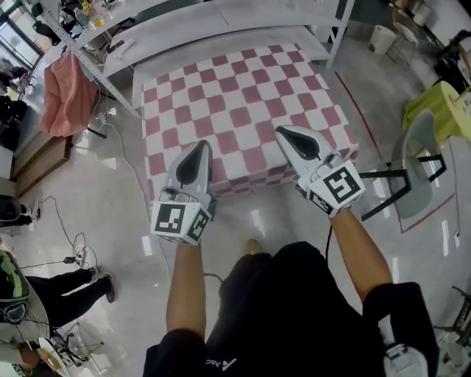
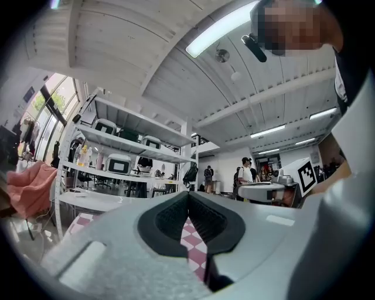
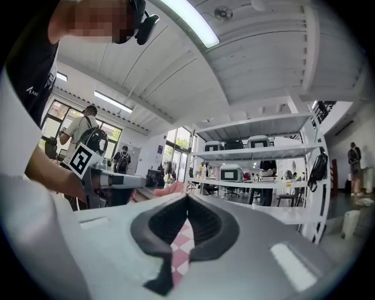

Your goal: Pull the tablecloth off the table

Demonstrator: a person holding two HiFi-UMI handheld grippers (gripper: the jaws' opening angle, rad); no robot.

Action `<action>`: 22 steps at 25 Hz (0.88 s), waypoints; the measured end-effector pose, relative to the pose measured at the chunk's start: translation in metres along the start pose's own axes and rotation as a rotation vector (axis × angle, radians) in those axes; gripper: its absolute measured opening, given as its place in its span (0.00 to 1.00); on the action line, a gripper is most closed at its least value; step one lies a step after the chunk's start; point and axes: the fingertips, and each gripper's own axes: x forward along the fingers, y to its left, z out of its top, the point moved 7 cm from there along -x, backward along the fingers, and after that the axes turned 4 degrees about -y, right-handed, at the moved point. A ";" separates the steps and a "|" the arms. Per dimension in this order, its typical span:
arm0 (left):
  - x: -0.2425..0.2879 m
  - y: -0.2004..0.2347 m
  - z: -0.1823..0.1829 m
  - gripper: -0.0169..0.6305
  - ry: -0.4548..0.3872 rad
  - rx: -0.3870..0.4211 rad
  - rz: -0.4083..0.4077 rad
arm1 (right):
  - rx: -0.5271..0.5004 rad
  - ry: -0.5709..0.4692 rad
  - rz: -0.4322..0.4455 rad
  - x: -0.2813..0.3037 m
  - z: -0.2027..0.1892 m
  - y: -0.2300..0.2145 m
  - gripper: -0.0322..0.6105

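A red-and-white checked tablecloth (image 1: 243, 96) covers the small table and hangs over its near edge. Both grippers hover over the table's near part, pointing away from me. The left gripper (image 1: 200, 145) is shut, its tip above the near left of the cloth. The right gripper (image 1: 284, 132) is also shut, its tip above the near right. In the left gripper view the jaws (image 2: 188, 193) meet at the tip with nothing between them, and the checked cloth (image 2: 196, 243) shows below through the gap. The right gripper view shows the same: shut jaws (image 3: 187, 196) above the cloth (image 3: 183, 240).
A grey chair (image 1: 419, 162) stands just right of the table. A white metal shelf rack (image 1: 221, 15) runs behind it, with a pink cloth (image 1: 66, 96) hung at its left. Cables (image 1: 73, 250) lie on the floor at left, near a person (image 1: 44, 294).
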 end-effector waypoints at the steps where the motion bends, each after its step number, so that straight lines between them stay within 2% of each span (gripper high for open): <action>1: 0.006 0.009 -0.004 0.04 0.010 -0.007 -0.001 | 0.005 0.015 -0.009 0.008 -0.006 -0.004 0.05; 5: 0.027 0.039 -0.022 0.04 0.047 -0.063 0.015 | 0.019 0.084 -0.032 0.039 -0.028 -0.023 0.05; 13: 0.067 0.086 -0.060 0.05 0.157 -0.140 0.119 | 0.042 0.180 -0.079 0.084 -0.074 -0.069 0.05; 14: 0.073 0.090 -0.066 0.08 0.174 -0.142 0.131 | 0.052 0.192 -0.084 0.088 -0.081 -0.077 0.05; 15: 0.079 0.094 -0.072 0.16 0.193 -0.145 0.144 | 0.066 0.205 -0.087 0.092 -0.089 -0.087 0.06; 16: 0.085 0.098 -0.078 0.20 0.213 -0.147 0.158 | 0.083 0.219 -0.089 0.097 -0.097 -0.096 0.19; 22: 0.116 0.121 -0.117 0.33 0.378 -0.129 0.267 | 0.155 0.353 -0.112 0.112 -0.144 -0.144 0.36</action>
